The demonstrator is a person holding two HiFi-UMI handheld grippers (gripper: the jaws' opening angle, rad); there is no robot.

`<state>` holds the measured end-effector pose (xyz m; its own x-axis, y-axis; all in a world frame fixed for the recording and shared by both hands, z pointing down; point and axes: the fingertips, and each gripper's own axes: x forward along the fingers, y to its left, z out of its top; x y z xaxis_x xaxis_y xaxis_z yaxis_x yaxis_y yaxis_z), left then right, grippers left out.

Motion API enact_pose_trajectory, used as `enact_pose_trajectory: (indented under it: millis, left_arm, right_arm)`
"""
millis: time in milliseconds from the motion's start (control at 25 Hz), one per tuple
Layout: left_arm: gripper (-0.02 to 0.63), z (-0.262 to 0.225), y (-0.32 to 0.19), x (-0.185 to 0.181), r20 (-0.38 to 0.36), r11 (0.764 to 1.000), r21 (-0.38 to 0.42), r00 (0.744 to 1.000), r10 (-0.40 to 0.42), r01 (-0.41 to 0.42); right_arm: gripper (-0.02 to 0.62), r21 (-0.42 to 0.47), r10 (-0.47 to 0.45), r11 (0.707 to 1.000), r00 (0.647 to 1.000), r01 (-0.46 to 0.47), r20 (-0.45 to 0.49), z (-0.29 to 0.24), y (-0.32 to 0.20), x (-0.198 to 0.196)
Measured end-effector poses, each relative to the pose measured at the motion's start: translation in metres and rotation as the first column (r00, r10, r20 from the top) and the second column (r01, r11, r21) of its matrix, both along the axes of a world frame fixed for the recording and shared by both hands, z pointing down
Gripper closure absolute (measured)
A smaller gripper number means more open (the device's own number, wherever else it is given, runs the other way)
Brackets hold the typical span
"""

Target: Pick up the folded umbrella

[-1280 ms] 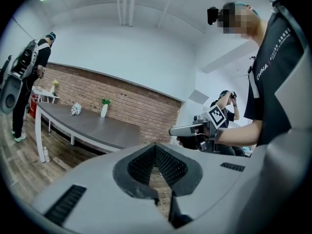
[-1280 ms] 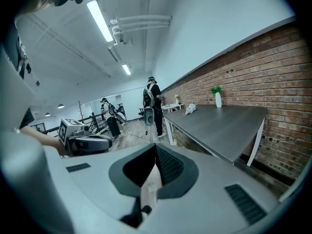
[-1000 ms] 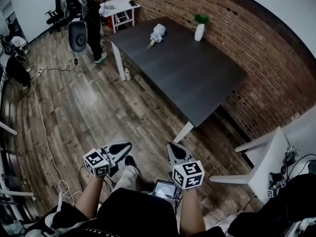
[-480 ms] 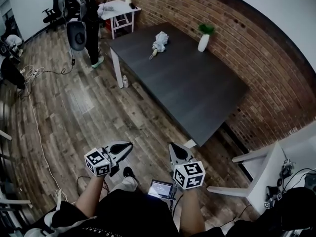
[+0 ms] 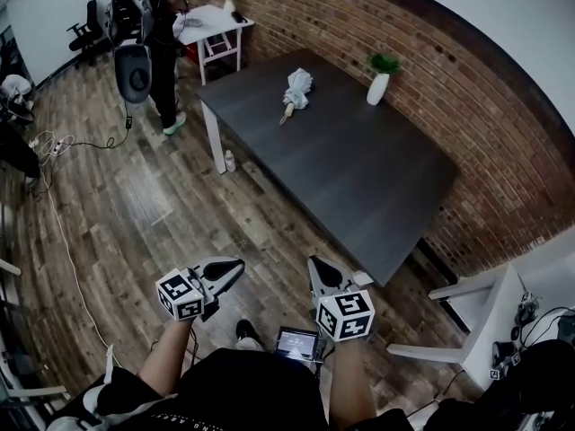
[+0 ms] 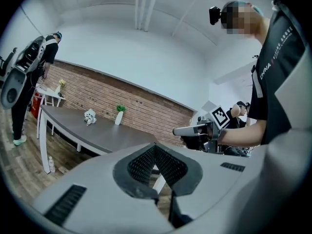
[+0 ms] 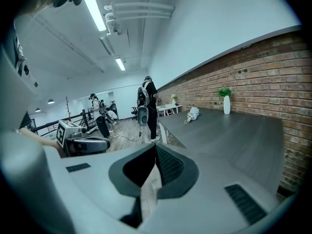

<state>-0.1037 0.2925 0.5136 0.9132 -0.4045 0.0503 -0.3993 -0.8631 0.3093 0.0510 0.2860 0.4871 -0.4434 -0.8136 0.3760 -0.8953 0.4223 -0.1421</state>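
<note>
The folded white umbrella (image 5: 296, 87) lies at the far end of a long dark table (image 5: 359, 178), far ahead of both grippers. It appears small in the left gripper view (image 6: 89, 116) and in the right gripper view (image 7: 193, 113). My left gripper (image 5: 235, 264) and right gripper (image 5: 314, 263) are held side by side over the wooden floor, short of the table's near corner. Both are shut with nothing between the jaws, which meet at their tips in each gripper's own view (image 6: 155, 146) (image 7: 155, 147).
A white vase with a green plant (image 5: 379, 81) stands on the table by the brick wall (image 5: 467, 106). A person carrying equipment (image 5: 144, 34) stands on the floor beyond the table's left end, next to a small white table (image 5: 211, 21). Cables (image 5: 63, 142) trail on the floor. White furniture (image 5: 476, 285) stands at right.
The table and umbrella have drawn closer and slid lower and rightward in the head view as I walk toward them. Both grippers keep their pose, shut and empty.
</note>
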Motion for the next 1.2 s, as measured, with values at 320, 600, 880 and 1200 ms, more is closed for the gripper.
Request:
enact_pose_trajectory:
  millis: [320, 600, 880, 1200]
  left_arm:
    - [0.603, 0.015, -0.021, -0.017, -0.021, 0.999, -0.046, 1.0, 0.015, -0.016]
    - [0.603, 0.021, -0.049, -0.022, -0.031, 0.998, -0.061, 1.0, 0.006, -0.008]
    - [0.603, 0.02, -0.088, -0.018, -0.003, 0.998, -0.058, 1.0, 0.014, -0.015]
    - [0.603, 0.013, -0.158, -0.007, 0.032, 0.999, -0.045, 0.999, 0.012, -0.01]
  right_arm:
    - [0.586, -0.027, 0.034, 0.999, 0.999, -0.034, -0.015, 0.008, -0.022, -0.013]
    - [0.586, -0.04, 0.037, 0.998, 0.999, -0.037, -0.008, 0.016, -0.048, -0.017]
    - [0.586, -0.03, 0.023, 0.999, 1.0, -0.023, 0.011, 0.016, -0.098, -0.018]
    - [0.586, -0.027, 0.023, 0.999, 0.999, -0.022, 0.041, 0.013, -0.168, -0.007]
